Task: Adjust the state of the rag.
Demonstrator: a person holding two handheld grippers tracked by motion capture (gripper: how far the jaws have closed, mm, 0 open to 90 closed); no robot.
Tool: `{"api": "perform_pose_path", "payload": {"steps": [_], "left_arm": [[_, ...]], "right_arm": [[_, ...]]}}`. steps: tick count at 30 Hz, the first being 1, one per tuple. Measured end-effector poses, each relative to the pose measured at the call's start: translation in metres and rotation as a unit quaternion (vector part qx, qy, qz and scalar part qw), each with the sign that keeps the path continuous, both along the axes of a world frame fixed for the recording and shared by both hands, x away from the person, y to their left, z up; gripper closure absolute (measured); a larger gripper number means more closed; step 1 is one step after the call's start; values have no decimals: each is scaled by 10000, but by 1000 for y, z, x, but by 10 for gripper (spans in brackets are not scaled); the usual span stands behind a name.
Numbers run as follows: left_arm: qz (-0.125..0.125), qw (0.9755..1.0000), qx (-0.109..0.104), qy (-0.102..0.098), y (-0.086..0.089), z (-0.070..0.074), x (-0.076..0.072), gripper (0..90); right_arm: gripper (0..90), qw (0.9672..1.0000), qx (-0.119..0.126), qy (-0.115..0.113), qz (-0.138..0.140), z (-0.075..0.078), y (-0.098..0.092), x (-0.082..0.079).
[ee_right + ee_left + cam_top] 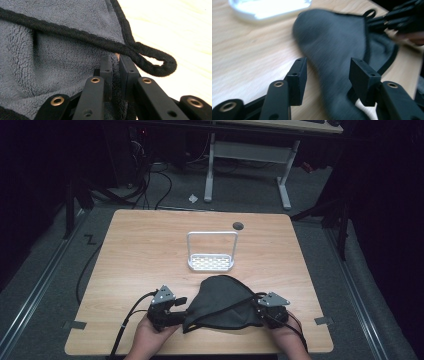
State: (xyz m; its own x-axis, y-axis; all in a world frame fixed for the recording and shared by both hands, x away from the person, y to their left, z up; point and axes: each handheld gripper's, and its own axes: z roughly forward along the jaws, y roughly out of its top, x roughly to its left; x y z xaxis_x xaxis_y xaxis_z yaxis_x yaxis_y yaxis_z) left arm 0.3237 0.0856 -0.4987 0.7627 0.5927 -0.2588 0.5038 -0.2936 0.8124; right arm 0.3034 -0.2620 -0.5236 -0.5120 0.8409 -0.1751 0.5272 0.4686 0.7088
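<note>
A dark grey towel (222, 302) with black edging lies bunched at the table's near edge, between both grippers. My left gripper (179, 310) sits at its left end, held by a hand. In the left gripper view its jaws (328, 67) stand open, and the blurred towel (332, 42) runs between them without the pads pressing on it. My right gripper (260, 310) is at the towel's right end. In the right gripper view it (116, 62) is shut on the towel (62, 45), close to the black hanging loop (160, 63).
A white tray with a tall hoop handle (211, 262) stands mid-table just beyond the towel, seen blurred as the white tray (269, 10) in the left gripper view. A black grommet (238, 225) sits near the far edge of the wooden table (140, 250).
</note>
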Motion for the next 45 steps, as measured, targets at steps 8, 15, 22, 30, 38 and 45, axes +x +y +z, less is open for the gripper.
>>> {"api": "perform_pose_path", "payload": {"steps": [8,15,22,30,38,45], "left_arm": [[-566,9980,286,-26,-63,1,4,467],[-425,9906,1268,-281,-96,-13,8,557],[-107,9945,991,-305,-74,-6,12,855],[608,9968,438,-277,-5,7,16,854],[1145,9924,435,148,50,-15,21,843],[1587,9844,443,612,85,-35,30,714]], "right_arm": [[818,10000,33,20,2,0,-1,0],[816,10000,78,36,30,0,-2,-1],[814,9999,89,45,44,-1,-1,-1],[812,10000,84,41,31,-1,-1,-1],[809,10000,66,33,32,-1,0,-1],[801,10000,41,31,15,-1,0,-1]]}}
